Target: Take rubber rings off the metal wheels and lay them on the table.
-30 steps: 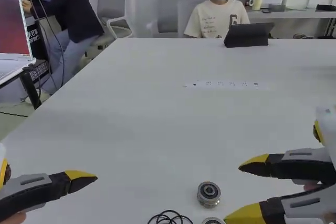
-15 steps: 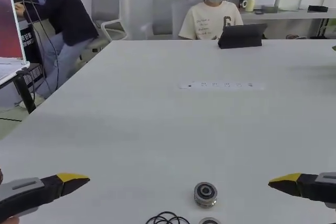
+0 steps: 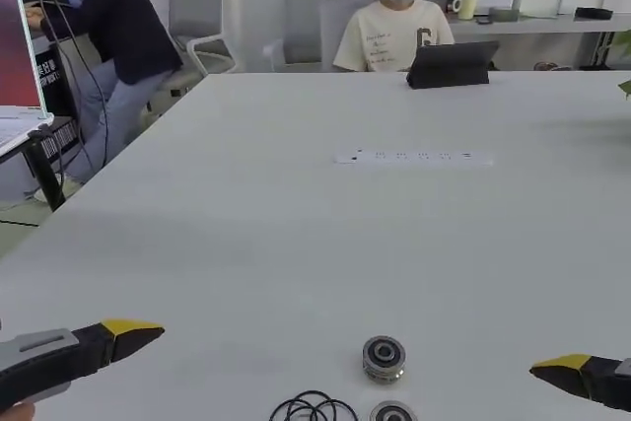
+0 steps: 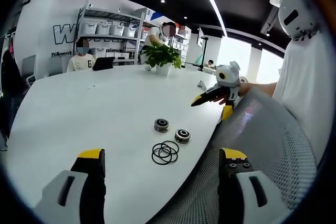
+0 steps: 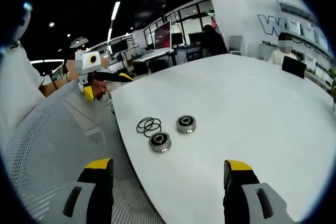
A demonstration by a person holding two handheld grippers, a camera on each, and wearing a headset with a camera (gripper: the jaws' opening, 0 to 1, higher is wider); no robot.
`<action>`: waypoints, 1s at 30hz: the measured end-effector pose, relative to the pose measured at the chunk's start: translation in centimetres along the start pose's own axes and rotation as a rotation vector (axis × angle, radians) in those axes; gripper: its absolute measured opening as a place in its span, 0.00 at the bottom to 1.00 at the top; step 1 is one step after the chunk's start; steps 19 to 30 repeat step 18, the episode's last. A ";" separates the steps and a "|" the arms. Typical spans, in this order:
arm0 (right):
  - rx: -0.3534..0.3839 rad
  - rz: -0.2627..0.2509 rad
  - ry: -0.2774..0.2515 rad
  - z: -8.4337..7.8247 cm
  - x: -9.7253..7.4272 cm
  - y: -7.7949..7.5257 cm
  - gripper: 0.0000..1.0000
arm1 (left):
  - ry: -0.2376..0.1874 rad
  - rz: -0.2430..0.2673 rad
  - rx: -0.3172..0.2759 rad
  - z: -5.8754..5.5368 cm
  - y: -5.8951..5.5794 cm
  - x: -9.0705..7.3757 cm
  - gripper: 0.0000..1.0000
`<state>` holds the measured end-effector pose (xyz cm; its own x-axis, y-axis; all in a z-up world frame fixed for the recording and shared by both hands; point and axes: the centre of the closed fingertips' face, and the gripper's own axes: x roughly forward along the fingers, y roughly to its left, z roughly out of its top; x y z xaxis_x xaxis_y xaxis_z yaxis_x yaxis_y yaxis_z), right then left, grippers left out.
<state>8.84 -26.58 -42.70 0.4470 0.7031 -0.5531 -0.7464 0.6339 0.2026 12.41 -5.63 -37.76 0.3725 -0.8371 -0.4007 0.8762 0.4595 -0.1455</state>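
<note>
- Head view: the left gripper (image 3: 126, 335) and the right gripper (image 3: 580, 375) are held low and wide apart above the near edge of the white table (image 3: 296, 204). Between them lie one metal wheel (image 3: 384, 357), a second wheel (image 3: 393, 412) cut by the bottom of the picture, and a small heap of loose rubber rings (image 3: 315, 408) just beside them
- Left gripper view: its jaws stand wide apart with nothing between them. The rings overlap one another and sit nearest this gripper, with both wheels flat on their faces just past them. The best plan, I judge, is for this gripper to pin one wheel by its sides so that it cannot skid
- Right gripper view: here too the jaws gape and hold nothing. The wheels lie close to the table edge. Whether a ring sits in either groove is too small to tell, so check first, then nip the rubber at the rim, peel it over the flange, and lay it flat beside the heap, away from the edge
</note>
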 end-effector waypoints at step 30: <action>0.088 -0.007 0.012 -1.4 0.2 0.3 0.91 | -0.008 0.000 -0.040 -0.2 0.1 0.1 0.87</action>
